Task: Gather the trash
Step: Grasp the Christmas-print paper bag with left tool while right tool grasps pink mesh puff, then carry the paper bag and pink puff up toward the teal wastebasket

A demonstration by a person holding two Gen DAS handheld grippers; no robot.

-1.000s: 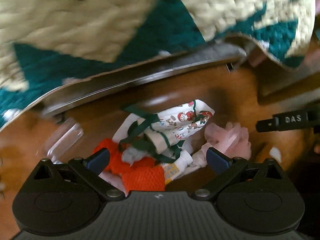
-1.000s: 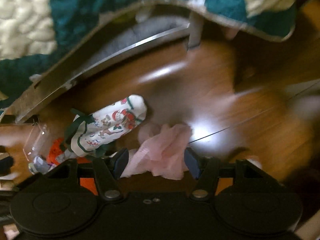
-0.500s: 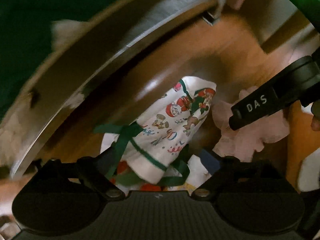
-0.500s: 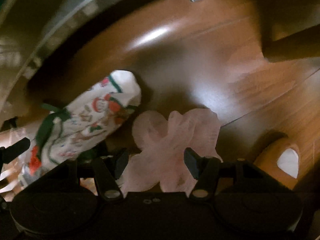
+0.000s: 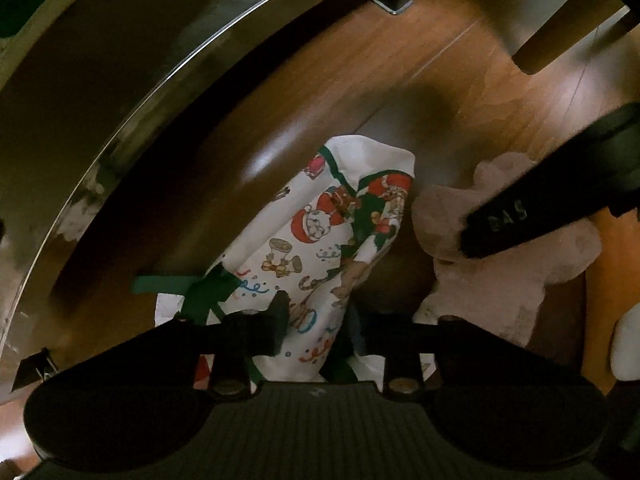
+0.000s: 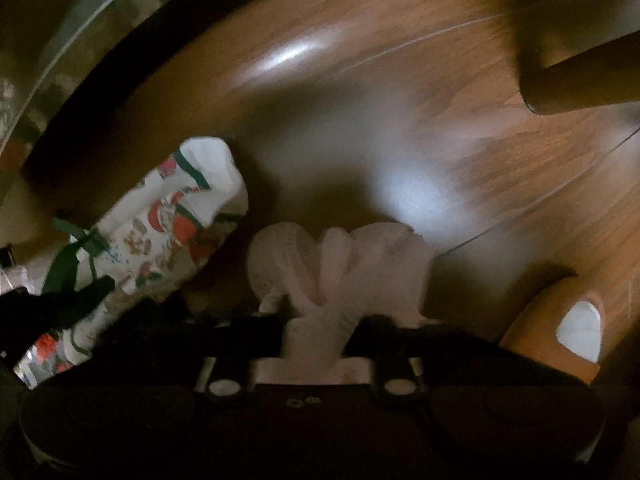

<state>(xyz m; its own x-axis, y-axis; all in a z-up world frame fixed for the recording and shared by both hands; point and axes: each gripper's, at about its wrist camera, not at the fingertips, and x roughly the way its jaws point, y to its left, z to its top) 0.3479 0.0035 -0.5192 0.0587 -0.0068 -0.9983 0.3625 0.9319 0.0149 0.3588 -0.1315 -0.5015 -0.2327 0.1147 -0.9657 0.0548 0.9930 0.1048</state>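
We hold our left gripper [image 5: 318, 330] low over the brown wooden floor [image 5: 460, 92]; its jaws are closing and already pinch the white paper bag printed with red and green Christmas figures [image 5: 332, 236], which lies on the floor; our right gripper [image 6: 316, 336] is closing too, and the crumpled pale pink tissue [image 6: 340, 264] is squeezed between its jaws, just beside the bag; a curved metal rail [image 5: 132, 120] runs behind.
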